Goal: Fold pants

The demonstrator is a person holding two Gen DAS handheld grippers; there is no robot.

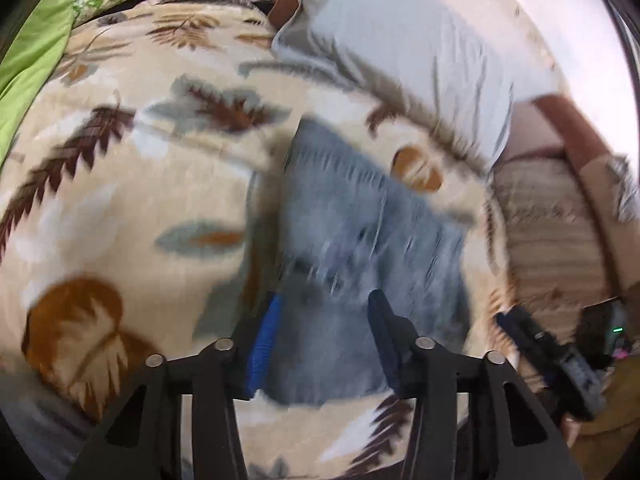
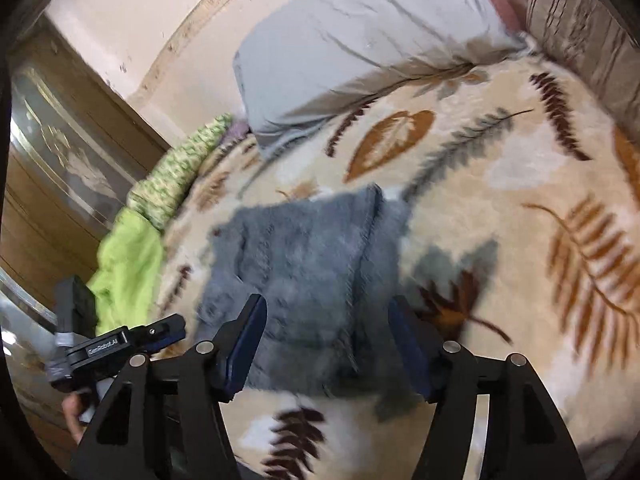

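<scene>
Folded pants (image 2: 304,292) on leaf-print bed blanket (image 1: 100,208), below grey pillow (image 2: 360,40); both grippers above, empty.

Left gripper (image 1: 320,312) partly open, right gripper (image 2: 326,316) wide open, nothing held. Risk: loose lower edge unfolding, or a lowered finger snagging thick denim and dragging the stack askew. Legible on left gripper body: "GenRobot.AI", somewhat blurred.

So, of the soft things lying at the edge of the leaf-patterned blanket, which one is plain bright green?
The plain green cloth, next to the green-and-white patterned pillow. The big pillow is grey, and the folded pants are blue-grey.
</scene>
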